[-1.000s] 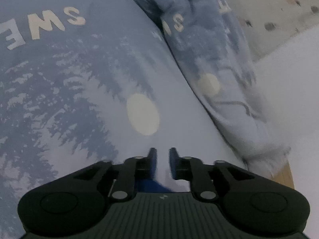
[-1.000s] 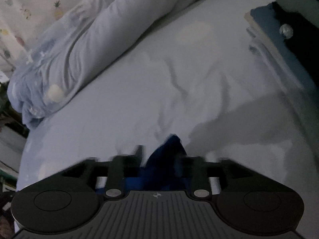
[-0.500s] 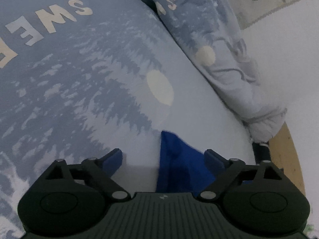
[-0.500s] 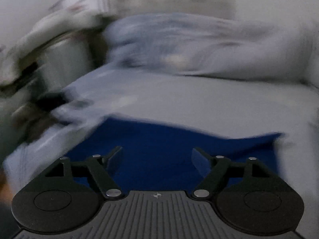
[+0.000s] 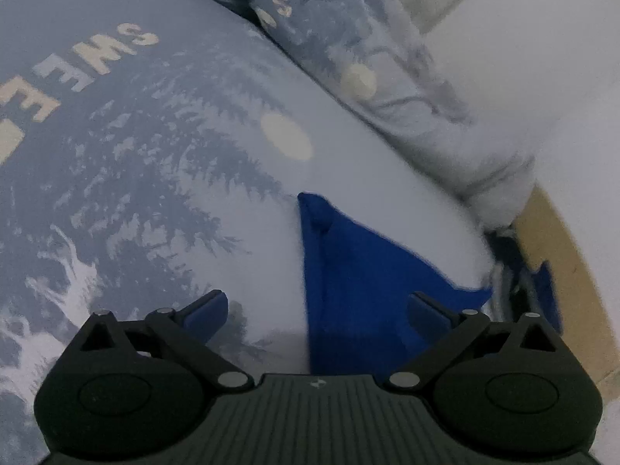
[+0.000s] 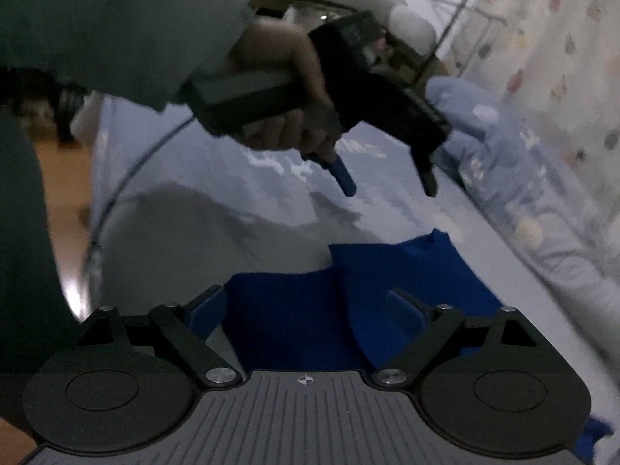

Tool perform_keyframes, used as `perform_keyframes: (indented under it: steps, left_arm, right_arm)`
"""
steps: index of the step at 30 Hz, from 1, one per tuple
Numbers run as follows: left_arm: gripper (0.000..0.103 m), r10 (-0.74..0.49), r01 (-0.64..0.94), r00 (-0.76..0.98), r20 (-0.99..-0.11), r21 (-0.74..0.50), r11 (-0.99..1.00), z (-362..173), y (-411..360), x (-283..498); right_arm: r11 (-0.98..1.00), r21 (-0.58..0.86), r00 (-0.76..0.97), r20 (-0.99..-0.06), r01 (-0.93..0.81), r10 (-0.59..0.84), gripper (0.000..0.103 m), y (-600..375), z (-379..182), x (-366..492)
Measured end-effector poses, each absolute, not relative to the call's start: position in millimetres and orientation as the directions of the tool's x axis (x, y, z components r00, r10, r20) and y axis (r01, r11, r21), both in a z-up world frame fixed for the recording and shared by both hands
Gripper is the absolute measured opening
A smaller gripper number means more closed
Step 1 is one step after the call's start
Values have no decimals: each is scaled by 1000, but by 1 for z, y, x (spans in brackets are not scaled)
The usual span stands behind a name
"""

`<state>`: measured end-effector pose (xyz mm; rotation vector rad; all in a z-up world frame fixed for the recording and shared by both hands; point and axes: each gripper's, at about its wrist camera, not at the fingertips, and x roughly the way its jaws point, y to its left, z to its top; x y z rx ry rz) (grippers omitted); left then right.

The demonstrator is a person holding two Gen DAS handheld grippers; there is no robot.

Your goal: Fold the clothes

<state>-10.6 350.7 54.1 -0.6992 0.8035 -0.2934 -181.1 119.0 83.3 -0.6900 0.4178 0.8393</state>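
While a rolled duvet [image 5: 407,89] is heaped along the far side of the bed, the printed sheet [image 5: 155,178] with trees, pale dots and large letters is spread across most of the left wrist view. A strip of wooden floor [image 5: 558,271] is seen past the bed's edge, and a spotted curtain [image 6: 550,38] hangs behind the duvet in the right wrist view. No containers are seen.

The blue cloth [image 5: 360,283] is laid flat on the sheet, one corner turned up into a small peak. The left gripper [image 5: 316,312] is held over it with its jaws opening wide; the cloth lies below the gap, toward the right finger, and is not pressed by either pad. In the right wrist view this gripper [image 6: 389,184] is gripped by a hand [image 6: 294,116] in a grey sleeve [image 6: 116,27], above the cloth [image 6: 329,310].

The right gripper [image 6: 306,312] is also opening, with the cloth spread beneath and between its fingers, unclamped.
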Motion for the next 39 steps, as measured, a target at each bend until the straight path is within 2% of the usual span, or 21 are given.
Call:
perform_keyframes:
  steps: [5,12,13,14,15,16,17,20,25,29,31,32,33,34,36,39]
  left_arm:
    - [103,-482,-33,747,-457,-750,660,41,356,-21]
    - [103,-531,41,696,-484,-711,702,31,345,-7]
    - [103,-536,45,692,-483,-713,700,29,344,-5]
    - [103,-543,52,688,-482,-714,699,26,345,-2]
    - [103,-546,60,687,-480,-711,701,26,345,0]
    - [103,-548,69,688,-475,-710,701,25,345,3]
    - [103,-551,77,689,-471,-708,702,25,346,6]
    - [103,-546,66,695,-468,-715,696,23,345,17]
    - [103,-553,85,682,-479,-699,710,21,332,52]
    - [101,-521,67,670,-529,-655,752,24,319,76]
    - [89,-487,47,667,-564,-620,783,27,312,85]
    - [73,-483,43,662,-573,-615,787,26,309,87]
    - [50,-480,39,657,-581,-610,791,26,306,89]
    - [41,-477,36,651,-590,-604,796,25,303,90]
    - [25,-470,31,640,-608,-592,806,25,297,91]
    - [18,-471,49,637,-610,-578,815,29,291,89]
  right_arm:
    - [646,-314,682,-572,-696,456,89,127,80,-155]
    - [670,-251,659,-590,-699,467,87,146,60,-140]
    - [680,-231,655,-594,-696,468,80,146,56,-137]
    - [690,-212,651,-597,-692,469,66,146,53,-134]
    - [699,-194,648,-598,-688,472,58,146,50,-132]
    - [706,-187,652,-592,-683,473,43,144,50,-130]
    - [717,-203,669,-587,-667,456,12,144,50,-127]
    - [742,-161,665,-593,-651,454,10,132,55,-116]
    - [782,-124,704,-538,-611,465,9,106,78,-114]
    - [795,-115,716,-524,-596,461,9,95,90,-110]
    - [801,-115,719,-527,-588,453,9,91,92,-107]
    - [802,-116,720,-529,-587,450,9,90,92,-106]
    - [801,-120,719,-531,-587,448,9,89,92,-105]
    - [800,-123,718,-536,-587,444,9,88,92,-104]
    - [803,-123,716,-543,-584,438,10,86,93,-103]
    - [807,-119,716,-547,-579,433,10,80,93,-101]
